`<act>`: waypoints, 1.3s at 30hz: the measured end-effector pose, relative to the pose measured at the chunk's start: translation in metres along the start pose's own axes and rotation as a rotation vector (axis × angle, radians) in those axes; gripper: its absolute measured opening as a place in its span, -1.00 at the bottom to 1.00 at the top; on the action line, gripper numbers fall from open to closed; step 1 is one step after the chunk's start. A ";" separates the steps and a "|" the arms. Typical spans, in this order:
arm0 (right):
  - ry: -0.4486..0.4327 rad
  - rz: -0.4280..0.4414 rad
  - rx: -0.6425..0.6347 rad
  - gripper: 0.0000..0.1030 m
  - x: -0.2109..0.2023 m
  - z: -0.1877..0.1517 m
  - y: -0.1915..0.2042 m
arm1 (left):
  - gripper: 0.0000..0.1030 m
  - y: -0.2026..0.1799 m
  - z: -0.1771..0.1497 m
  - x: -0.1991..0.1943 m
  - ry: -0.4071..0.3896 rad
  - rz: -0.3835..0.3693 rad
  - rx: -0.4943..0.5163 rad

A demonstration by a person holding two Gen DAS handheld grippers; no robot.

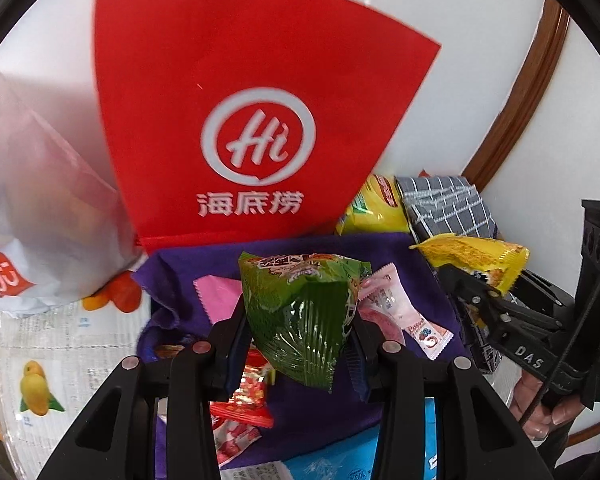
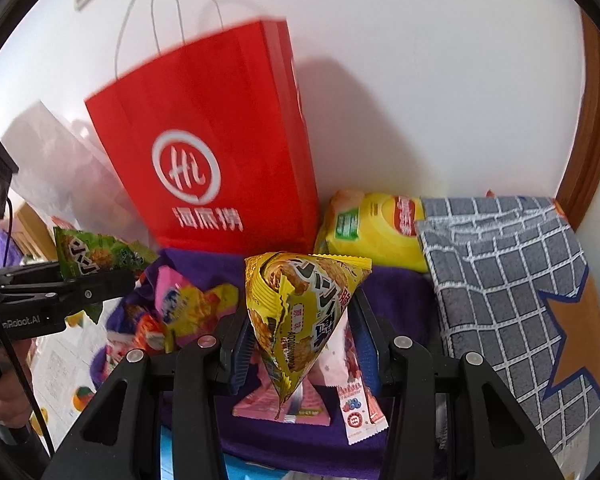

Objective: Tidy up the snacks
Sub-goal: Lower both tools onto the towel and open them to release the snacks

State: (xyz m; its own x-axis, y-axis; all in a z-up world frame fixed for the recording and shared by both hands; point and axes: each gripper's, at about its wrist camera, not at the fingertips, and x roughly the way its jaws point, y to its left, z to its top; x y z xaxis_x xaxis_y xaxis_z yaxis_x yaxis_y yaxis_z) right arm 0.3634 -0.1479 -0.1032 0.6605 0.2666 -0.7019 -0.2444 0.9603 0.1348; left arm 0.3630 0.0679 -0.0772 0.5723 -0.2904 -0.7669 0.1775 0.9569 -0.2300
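My left gripper [image 1: 296, 336] is shut on a green snack packet [image 1: 304, 312], held above a purple cloth bag [image 1: 404, 264] with several small packets lying on it. My right gripper [image 2: 304, 344] is shut on a yellow triangular snack packet [image 2: 300, 312] over the same purple cloth bag [image 2: 400, 296]. The right gripper with its yellow packet [image 1: 476, 260] shows at the right of the left wrist view. At the left of the right wrist view sits the left gripper with the green packet [image 2: 96, 256]. Pink packets [image 2: 280, 404] lie below.
A red paper bag [image 1: 236, 112] [image 2: 220, 152] stands against the white wall behind. A yellow chip bag [image 2: 372, 228] and a grey checked cloth bag [image 2: 512, 292] sit at the right. A white plastic bag [image 1: 36, 208] lies left. A brown wooden frame [image 1: 532, 76] curves at right.
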 end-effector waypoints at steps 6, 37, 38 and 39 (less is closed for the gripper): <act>0.049 -0.011 -0.010 -0.14 0.017 -0.006 -0.004 | -0.23 -0.007 0.000 0.026 0.047 -0.020 0.009; 0.162 -0.090 -0.022 -0.13 0.056 -0.020 -0.013 | -0.23 0.002 -0.006 0.067 0.140 -0.017 0.004; 0.162 -0.092 -0.025 -0.13 0.057 -0.020 -0.012 | -0.23 0.002 -0.006 0.067 0.140 -0.018 0.004; 0.163 -0.092 -0.028 -0.13 0.058 -0.020 -0.012 | -0.23 0.002 -0.006 0.067 0.140 -0.018 0.005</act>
State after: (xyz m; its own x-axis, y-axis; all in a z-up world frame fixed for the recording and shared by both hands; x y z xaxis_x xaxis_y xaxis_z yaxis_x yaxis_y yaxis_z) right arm 0.3901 -0.1456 -0.1592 0.5577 0.1585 -0.8148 -0.2091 0.9768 0.0469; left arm 0.3972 0.0504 -0.1323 0.4521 -0.3041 -0.8385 0.1908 0.9513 -0.2422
